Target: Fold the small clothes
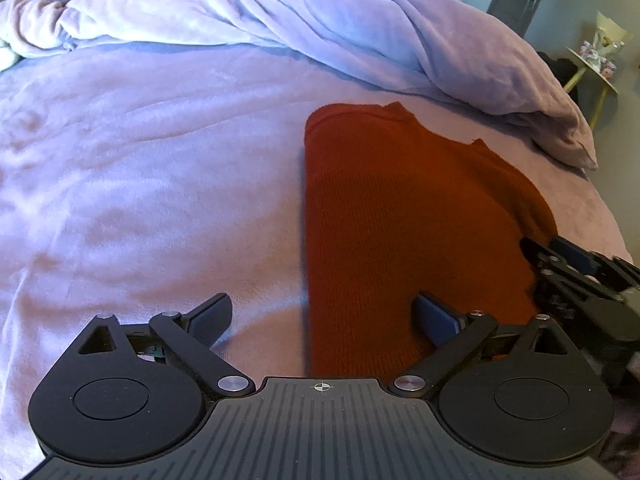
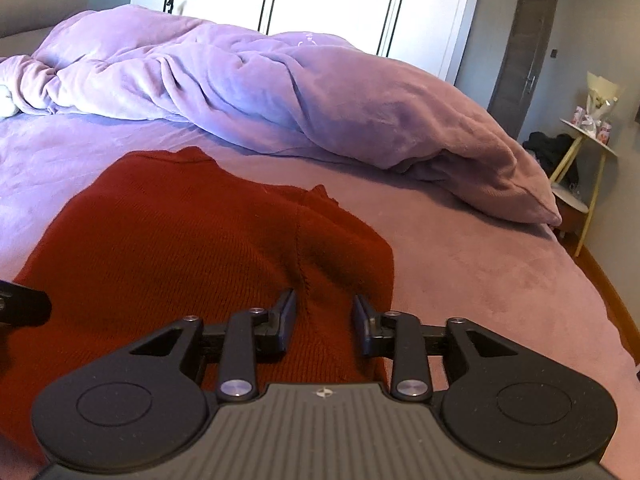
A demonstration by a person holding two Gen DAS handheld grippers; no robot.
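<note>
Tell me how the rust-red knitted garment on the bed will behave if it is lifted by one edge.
The rust-red knitted garment looks soft and lies flat in layers, so it would probably droop and unfold. Its ribbed knit probably grips rather than slips on the fleecy lilac bed cover.

Rust-red knit top (image 1: 400, 216), folded lengthwise into a long strip, lies flat on the lilac bed sheet (image 1: 140, 168). Neck end w/ two small points is far, near the crumpled duvet (image 1: 320, 16).

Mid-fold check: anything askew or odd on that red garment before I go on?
Nothing damaged. The red knit garment lies flat, but its far-right corner is bunched, with a crease running toward the right gripper.
</note>
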